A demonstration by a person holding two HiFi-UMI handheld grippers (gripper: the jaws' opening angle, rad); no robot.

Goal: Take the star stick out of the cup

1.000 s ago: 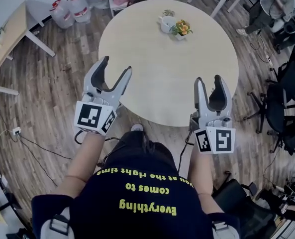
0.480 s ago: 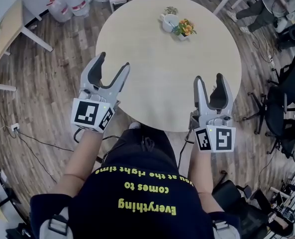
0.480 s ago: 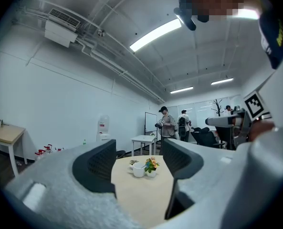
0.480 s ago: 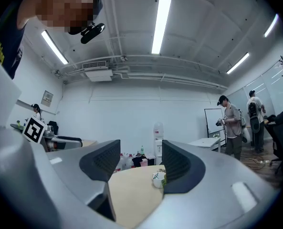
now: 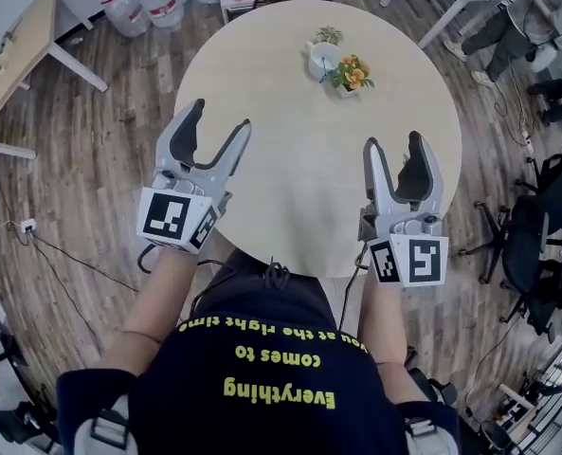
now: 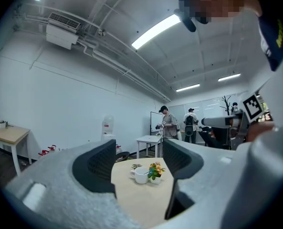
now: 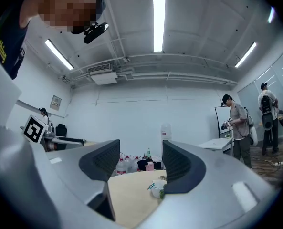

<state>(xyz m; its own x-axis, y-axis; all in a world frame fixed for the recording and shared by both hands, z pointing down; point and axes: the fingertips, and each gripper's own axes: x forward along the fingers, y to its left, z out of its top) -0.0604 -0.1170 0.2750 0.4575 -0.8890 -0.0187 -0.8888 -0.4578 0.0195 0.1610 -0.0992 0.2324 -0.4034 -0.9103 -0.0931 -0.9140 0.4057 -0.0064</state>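
Note:
A white cup (image 5: 318, 57) stands at the far side of the round beige table (image 5: 290, 178), with a small pot of orange flowers (image 5: 350, 72) touching its right side. In the right gripper view a thin teal stick (image 7: 151, 185) pokes out of the cup (image 7: 158, 189); its star end is too small to make out. My left gripper (image 5: 219, 121) hovers open over the table's near left edge. My right gripper (image 5: 392, 145) hovers open over the near right part, jaws wide. Nothing lies between either pair of jaws. Both grippers are well short of the cup (image 6: 141, 175).
A little green plant (image 5: 329, 34) sits behind the cup. Water bottles (image 5: 148, 3) stand on the floor at the far left, next to a wooden desk (image 5: 15, 55). Office chairs (image 5: 546, 216) crowd the right side. Cables (image 5: 63, 263) trail on the floor at left.
Both grippers have come forward over the table's near edge, and the table now sits closer in the head view. The right jaws have spread slightly wider.

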